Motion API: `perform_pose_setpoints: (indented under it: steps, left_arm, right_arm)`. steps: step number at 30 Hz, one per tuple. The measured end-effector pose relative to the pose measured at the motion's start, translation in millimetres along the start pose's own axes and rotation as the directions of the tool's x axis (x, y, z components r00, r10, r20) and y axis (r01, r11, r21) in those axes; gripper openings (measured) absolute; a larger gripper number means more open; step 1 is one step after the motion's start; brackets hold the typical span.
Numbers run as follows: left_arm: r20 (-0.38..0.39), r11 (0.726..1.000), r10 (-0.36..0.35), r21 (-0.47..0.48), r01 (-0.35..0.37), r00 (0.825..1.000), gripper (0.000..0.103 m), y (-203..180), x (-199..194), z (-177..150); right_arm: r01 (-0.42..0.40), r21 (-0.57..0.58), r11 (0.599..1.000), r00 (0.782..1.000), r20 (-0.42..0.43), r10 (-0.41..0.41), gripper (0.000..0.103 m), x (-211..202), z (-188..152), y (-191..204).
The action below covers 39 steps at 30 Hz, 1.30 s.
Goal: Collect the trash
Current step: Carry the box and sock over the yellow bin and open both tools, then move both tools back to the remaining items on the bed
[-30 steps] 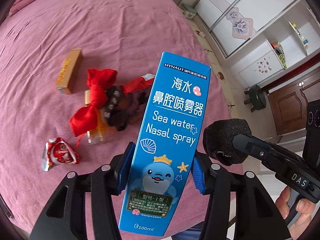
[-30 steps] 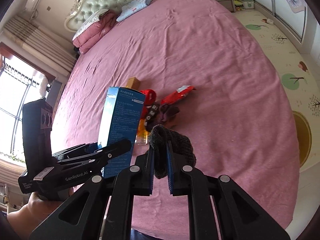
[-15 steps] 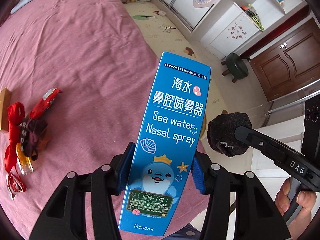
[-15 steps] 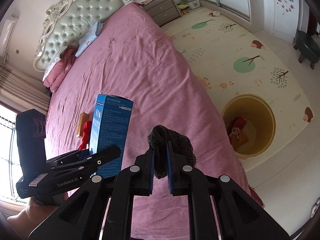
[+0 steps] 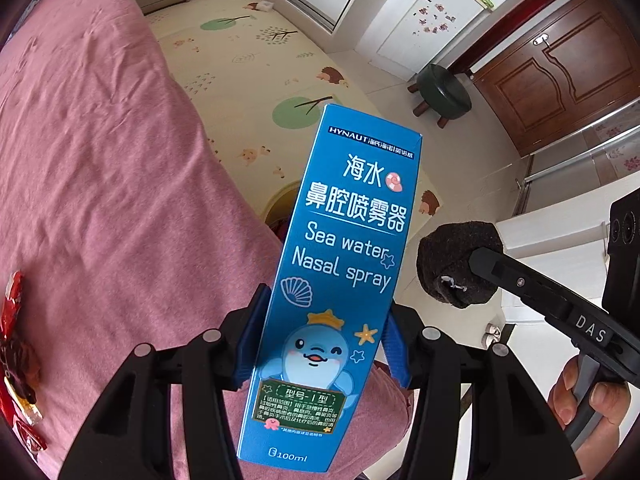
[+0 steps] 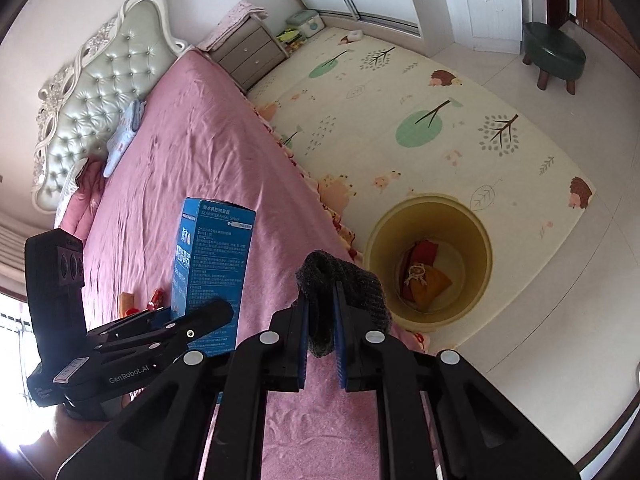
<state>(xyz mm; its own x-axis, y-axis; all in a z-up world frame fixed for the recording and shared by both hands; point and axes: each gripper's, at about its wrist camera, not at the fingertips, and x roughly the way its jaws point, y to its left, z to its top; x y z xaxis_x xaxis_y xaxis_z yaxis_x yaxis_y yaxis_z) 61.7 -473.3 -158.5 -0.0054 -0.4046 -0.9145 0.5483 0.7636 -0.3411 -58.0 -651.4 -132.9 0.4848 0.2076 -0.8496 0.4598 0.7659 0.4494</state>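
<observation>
My left gripper (image 5: 322, 344) is shut on a tall blue nasal spray box (image 5: 344, 272), held upright over the edge of the pink bed (image 5: 100, 184). The same box (image 6: 212, 276) shows in the right wrist view, above the left gripper (image 6: 200, 320). My right gripper (image 6: 322, 320) is shut on a dark grey woolly sock-like cloth (image 6: 344, 292); that cloth (image 5: 458, 264) also appears at the right of the left wrist view. A yellow bin (image 6: 430, 260) stands on the floor beside the bed, with red and orange trash inside. Red wrappers (image 5: 16, 360) lie on the bed at far left.
A patterned play mat (image 6: 400, 128) covers the floor by the bed. A green stool (image 6: 554, 54) stands near the brown door (image 5: 560, 68). A bedside drawer unit (image 6: 250, 50) and a tufted headboard (image 6: 92, 92) are at the far end. A person's hand (image 5: 588, 400) grips the right tool.
Both grippers have swung from over the middle of the bed towards its edge, carrying the box and the cloth. The trash pile has slid out to the left and the yellow bin has come into view.
</observation>
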Motion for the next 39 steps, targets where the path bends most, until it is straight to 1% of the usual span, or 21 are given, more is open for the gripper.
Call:
perform_pose_setpoints:
  steps: [4,9,11,12,13,14,15,16,22,27,31,35,39]
  left_arm:
    - [-0.012,1.0,-0.015,0.025,0.015,1.0,0.052,-16,14,17]
    - [-0.002,0.998,-0.022,0.067,0.022,1.0,0.052,-31,20,36]
    - [0.003,0.996,-0.022,0.081,0.022,1.0,0.053,-36,21,42]
    - [0.003,0.996,-0.023,0.088,0.023,1.0,0.053,-38,21,44]
    - [0.006,0.995,-0.021,0.093,0.021,1.0,0.054,-40,22,47]
    - [0.01,0.995,-0.013,0.096,0.012,1.0,0.063,-41,22,48]
    - [0.014,0.995,-0.002,0.097,0.001,1.0,0.068,-41,22,50]
    - [0.02,0.995,0.003,0.096,-0.005,1.0,0.075,-41,22,51]
    - [0.025,0.995,0.007,0.098,-0.01,1.0,0.075,-40,18,55]
    - [0.03,0.997,0.007,0.082,-0.009,1.0,0.075,-32,12,51]
    - [0.047,0.998,0.014,0.061,-0.016,0.999,0.075,-20,0,45]
    - [0.072,0.999,0.036,0.023,-0.038,0.997,0.075,2,-19,34]
    - [0.094,0.997,0.072,-0.033,-0.069,0.993,0.075,33,-41,13]
  right_arm:
    - [0.013,0.024,1.0,1.0,0.014,-0.013,0.011,-1,9,-14]
    - [0.025,0.035,0.999,0.999,0.037,-0.026,0.011,-5,22,-25]
    - [0.03,0.047,0.998,0.998,0.045,-0.032,0.018,-7,27,-29]
    - [0.045,0.057,0.997,0.997,0.056,-0.048,0.021,-8,29,-32]
    - [0.048,0.067,0.997,0.997,0.063,-0.052,0.031,-10,31,-35]
    - [0.051,0.076,0.996,0.996,0.071,-0.056,0.036,-12,33,-38]
    - [0.055,0.084,0.995,0.995,0.079,-0.061,0.041,-13,34,-40]
    - [0.057,0.087,0.995,0.995,0.081,-0.064,0.041,-13,35,-41]
    - [0.055,0.091,0.994,0.995,0.076,-0.062,0.041,-12,37,-41]
    - [0.043,0.072,0.997,0.996,0.069,-0.048,0.041,-11,38,-29]
    - [0.026,0.044,0.999,0.998,0.06,-0.028,0.041,-8,37,-10]
    - [0.002,0.001,1.0,0.999,0.044,-0.002,0.041,-3,33,18]
    - [-0.029,-0.061,0.998,1.0,0.01,0.03,0.041,7,23,55]
